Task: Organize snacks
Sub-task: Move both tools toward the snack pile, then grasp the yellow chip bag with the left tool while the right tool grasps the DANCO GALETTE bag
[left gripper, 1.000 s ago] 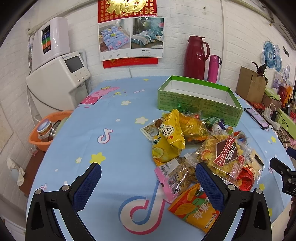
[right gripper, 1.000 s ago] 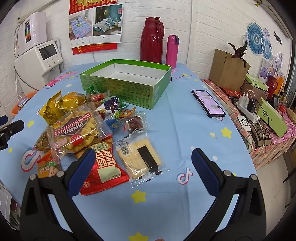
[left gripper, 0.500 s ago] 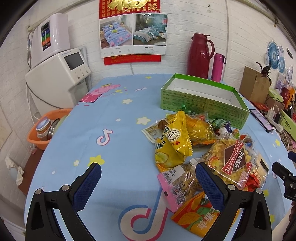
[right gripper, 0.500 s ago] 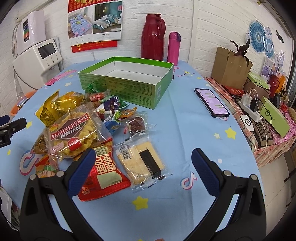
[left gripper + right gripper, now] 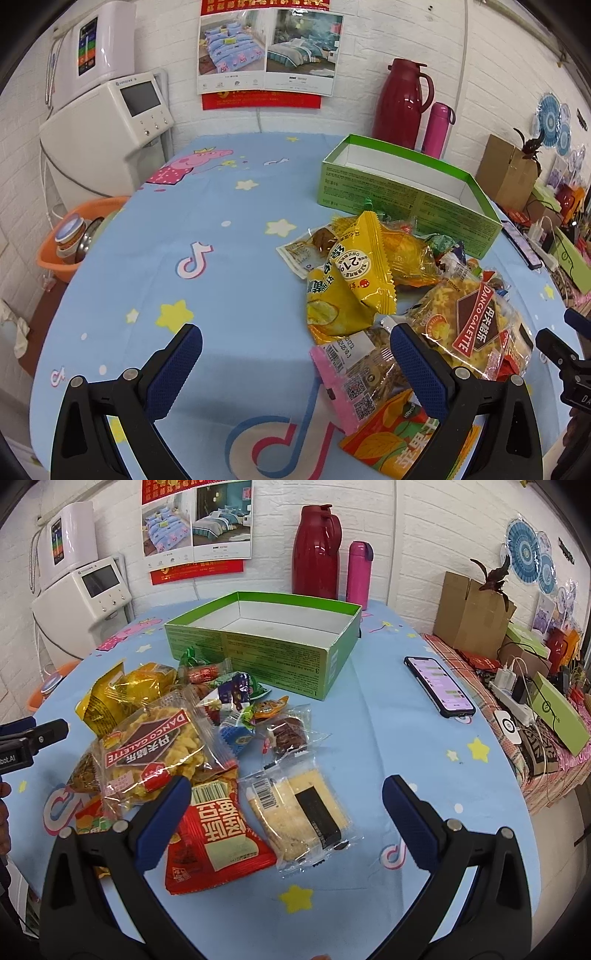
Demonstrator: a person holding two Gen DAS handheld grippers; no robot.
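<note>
Both the left tongs [image 5: 293, 363] and the right tongs [image 5: 286, 801] hang spread wide and empty over the surface [image 5: 207, 221]. The snack pile [image 5: 177, 738] lies at about 10 o'clock in the right view, just before the empty green box [image 5: 258, 646] at 12. These packets look light, crinkly and slick; the cracker pack [image 5: 299, 816] is probably brittle. I would pinch it by a sealed edge seam, not across the middle.

The left gripper [image 5: 293, 356] hovered wide open over the blue tablecloth [image 5: 207, 295], snack packets [image 5: 373, 295] heaped at two o'clock, an open green box [image 5: 399, 195] beyond them.
</note>
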